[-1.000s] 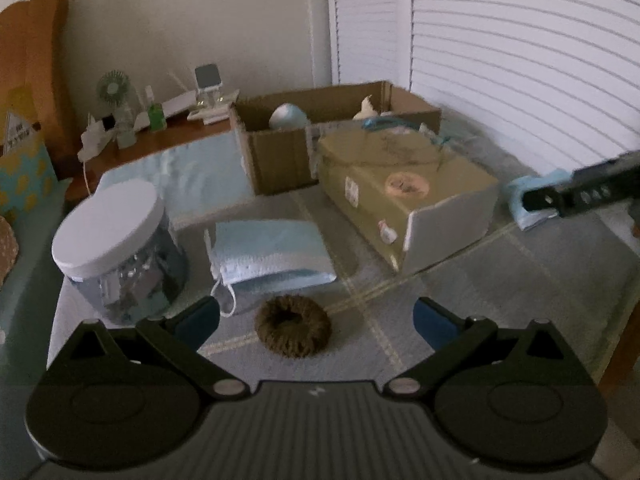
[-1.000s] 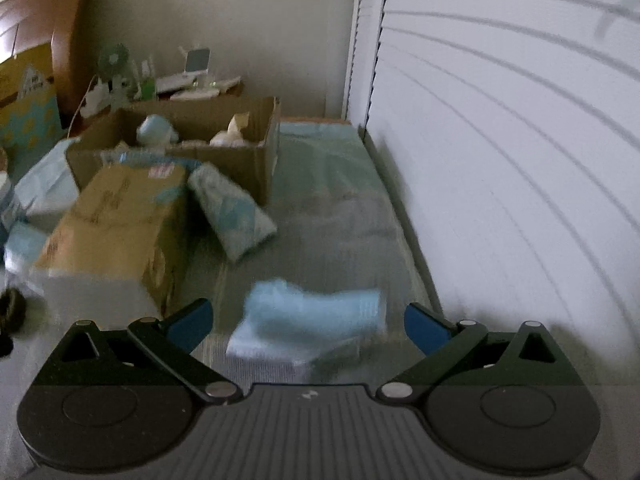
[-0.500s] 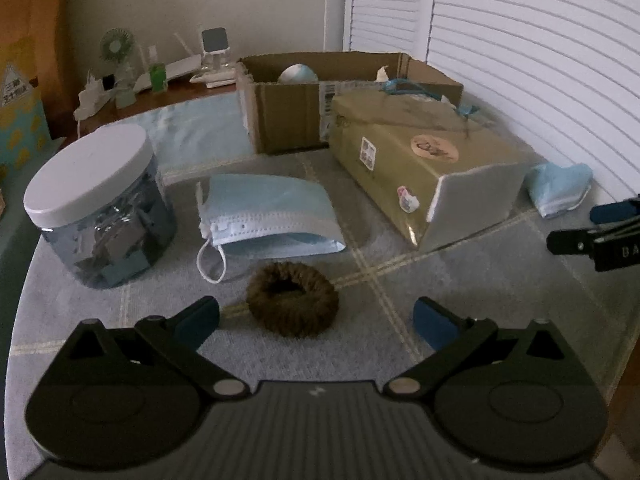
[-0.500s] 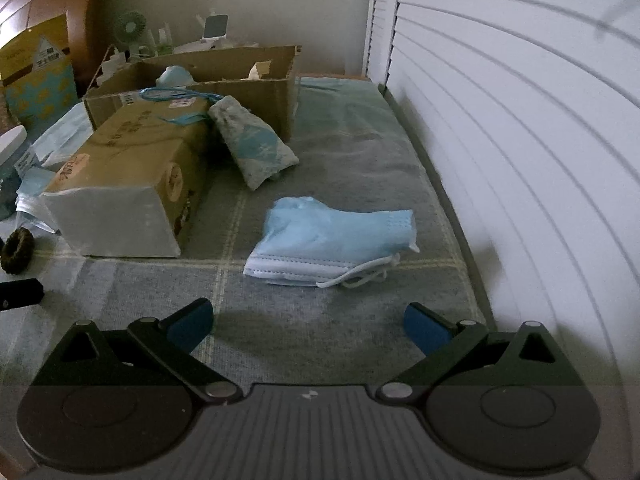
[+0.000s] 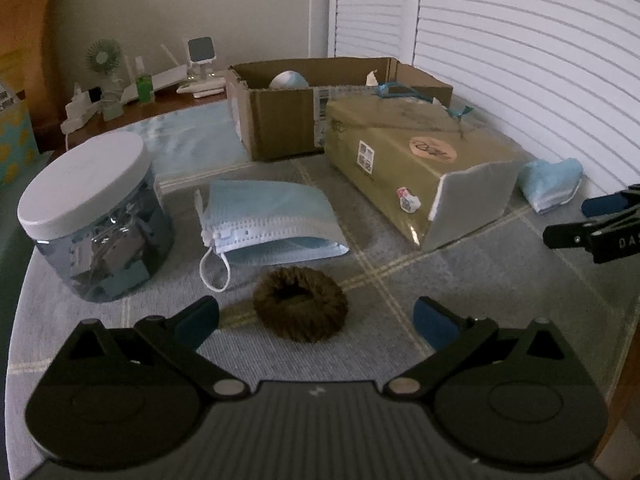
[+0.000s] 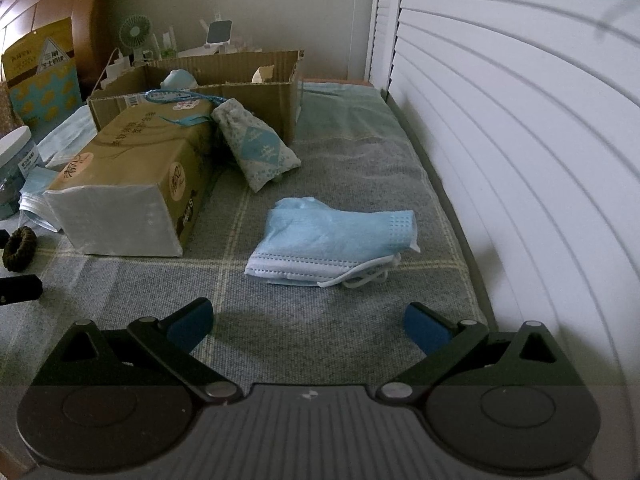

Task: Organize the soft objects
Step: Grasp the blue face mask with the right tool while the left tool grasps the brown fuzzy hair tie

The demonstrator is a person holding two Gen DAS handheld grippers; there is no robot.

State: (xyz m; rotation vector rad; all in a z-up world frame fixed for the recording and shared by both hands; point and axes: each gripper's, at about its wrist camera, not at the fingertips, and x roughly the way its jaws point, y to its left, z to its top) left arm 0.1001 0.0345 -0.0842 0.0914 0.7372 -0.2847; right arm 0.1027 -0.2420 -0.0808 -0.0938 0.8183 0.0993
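My left gripper (image 5: 316,318) is open and empty, its fingers on either side of a brown fuzzy hair tie (image 5: 300,309) on the grey checked cloth. A blue face mask (image 5: 272,218) lies just beyond it. My right gripper (image 6: 308,326) is open and empty, a little short of a second folded blue face mask (image 6: 336,246). A patterned drawstring pouch (image 6: 254,146) leans against the open cardboard box (image 6: 248,92), which holds a few small items. The right gripper shows at the right edge of the left wrist view (image 5: 596,220).
A large tan tissue pack (image 5: 420,164) lies in front of the cardboard box. A clear jar with a white lid (image 5: 92,216) stands at the left. White slatted shutters (image 6: 520,140) run along the right. A shelf with a small fan (image 5: 104,60) is behind.
Both grippers have pulled back and steadied over the cloth. The right gripper's view has backed away from its mask. Both stay open.
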